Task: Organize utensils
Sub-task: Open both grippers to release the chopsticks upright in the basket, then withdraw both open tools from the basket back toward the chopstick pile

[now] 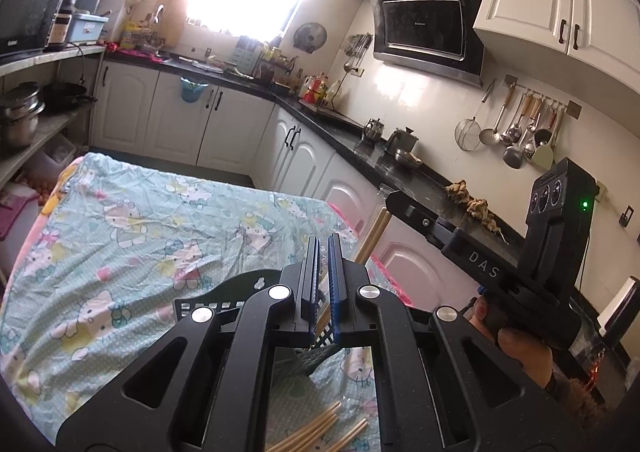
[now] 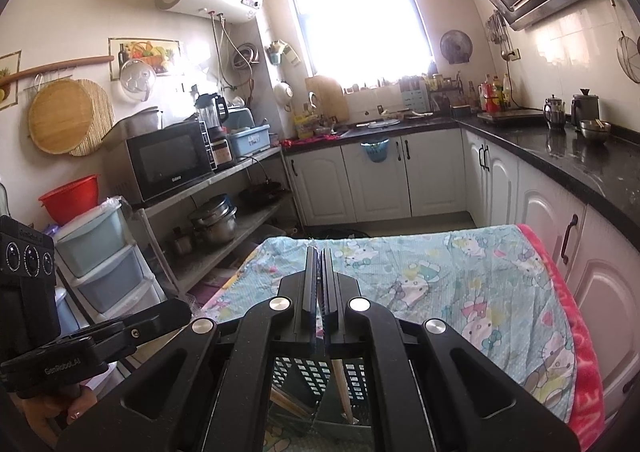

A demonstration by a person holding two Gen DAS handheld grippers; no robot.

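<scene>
Looking from the left wrist, the left gripper (image 1: 323, 252) is pressed together, empty, above loose chopsticks (image 1: 320, 428) on the table (image 1: 120, 220).

From the right wrist, the right gripper (image 2: 320, 264) pinches one chopstick (image 2: 345, 392) inside the black basket (image 2: 304, 376); releasing seems next.

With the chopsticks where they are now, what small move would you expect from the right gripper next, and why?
Probably lower the right gripper, shut on a chopstick, then open it: the stick already stands inside the black basket. Loose chopsticks lie on the cloth.
</scene>
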